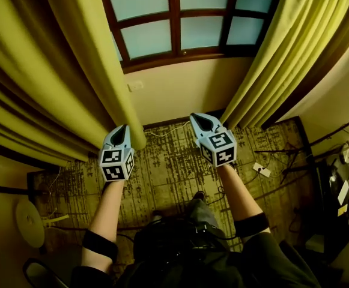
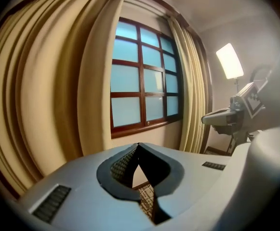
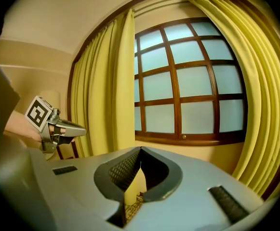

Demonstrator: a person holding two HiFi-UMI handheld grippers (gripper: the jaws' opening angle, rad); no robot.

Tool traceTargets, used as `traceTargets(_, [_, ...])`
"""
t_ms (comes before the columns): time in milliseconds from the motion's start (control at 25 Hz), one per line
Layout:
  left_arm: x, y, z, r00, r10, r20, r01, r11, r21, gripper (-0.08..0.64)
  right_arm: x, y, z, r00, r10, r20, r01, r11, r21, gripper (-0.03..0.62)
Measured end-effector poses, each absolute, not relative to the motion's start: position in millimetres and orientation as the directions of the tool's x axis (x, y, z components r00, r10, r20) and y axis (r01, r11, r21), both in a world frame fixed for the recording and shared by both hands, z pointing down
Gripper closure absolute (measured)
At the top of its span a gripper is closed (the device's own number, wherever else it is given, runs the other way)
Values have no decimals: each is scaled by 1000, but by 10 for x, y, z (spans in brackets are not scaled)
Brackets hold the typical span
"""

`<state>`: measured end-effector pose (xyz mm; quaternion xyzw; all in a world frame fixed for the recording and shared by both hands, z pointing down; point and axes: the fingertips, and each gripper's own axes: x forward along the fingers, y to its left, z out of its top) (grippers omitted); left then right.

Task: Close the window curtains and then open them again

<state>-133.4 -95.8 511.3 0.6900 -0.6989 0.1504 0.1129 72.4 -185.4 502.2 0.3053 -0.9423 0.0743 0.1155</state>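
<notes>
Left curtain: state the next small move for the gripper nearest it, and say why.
Probably open the left gripper and ease it onto the left curtain's inner edge, which hangs just beside it, if closing is still to do. That curtain and the right curtain are drawn aside, the window is uncovered, and this gripper and the right gripper are shut, empty.

Left curtain [image 1: 72, 65], right curtain [image 1: 294, 47]: yellow, pleated, drawn apart, flanking window [image 1: 150, 38], glass uncovered.

place: home-like room | cues: wood-framed window [image 1: 174, 23], yellow curtains [image 1: 90, 59], patterned carpet [image 1: 168, 167]
</notes>
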Motion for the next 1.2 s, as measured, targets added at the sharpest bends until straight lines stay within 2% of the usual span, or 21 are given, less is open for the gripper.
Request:
traceTargets(520, [-1742, 361, 5355, 68, -920, 387, -998, -65, 21, 560, 404, -485, 5239, -721, -609, 331, -658, 752, -49, 592])
traceTargets(1200, [-1434, 1040, 5588, -11, -906, 423, -994, 55, 93, 560, 1079, -130, 5605, -733, -547, 404, -623, 778, -78, 592])
